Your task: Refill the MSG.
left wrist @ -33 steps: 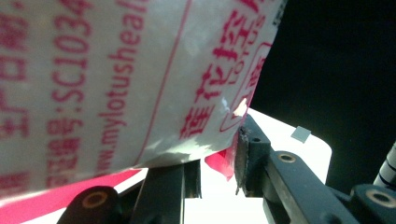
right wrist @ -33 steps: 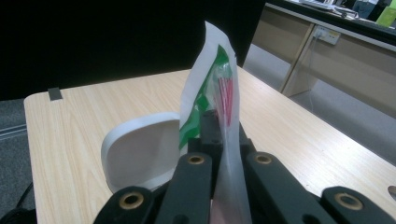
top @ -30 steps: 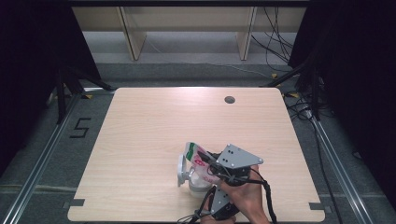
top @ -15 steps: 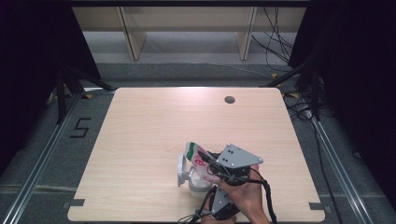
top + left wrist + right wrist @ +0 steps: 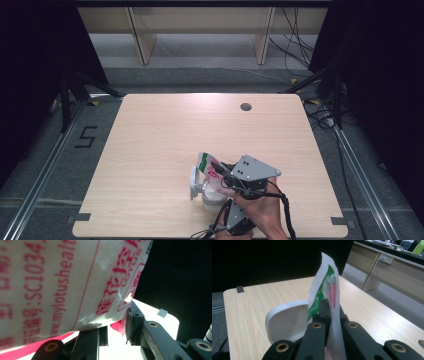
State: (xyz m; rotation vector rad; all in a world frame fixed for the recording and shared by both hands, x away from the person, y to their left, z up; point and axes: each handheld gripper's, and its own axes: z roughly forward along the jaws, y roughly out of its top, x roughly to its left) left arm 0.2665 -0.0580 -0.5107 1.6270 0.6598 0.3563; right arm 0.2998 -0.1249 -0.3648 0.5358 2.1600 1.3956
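A white pouch [image 5: 208, 166] with green and red print stands tilted over a white jar [image 5: 212, 196] whose round lid [image 5: 194, 181] hangs open to the left. My right gripper [image 5: 223, 176], under its grey plate, is shut on the pouch's edge; in the right gripper view the jaws [image 5: 329, 308] pinch the thin pouch [image 5: 324, 277], with the lid [image 5: 287, 320] just behind. My left gripper [image 5: 228, 208] comes up from below. In the left gripper view its jaws [image 5: 117, 326] close on the lower corner of the pouch [image 5: 62, 277], whose red lettering is very close.
The wooden table [image 5: 175, 130] has a small round hole [image 5: 245, 106] near its far right edge. A person's hand [image 5: 261, 214] sits at the front edge. Shelving legs and cables lie on the floor beyond the table.
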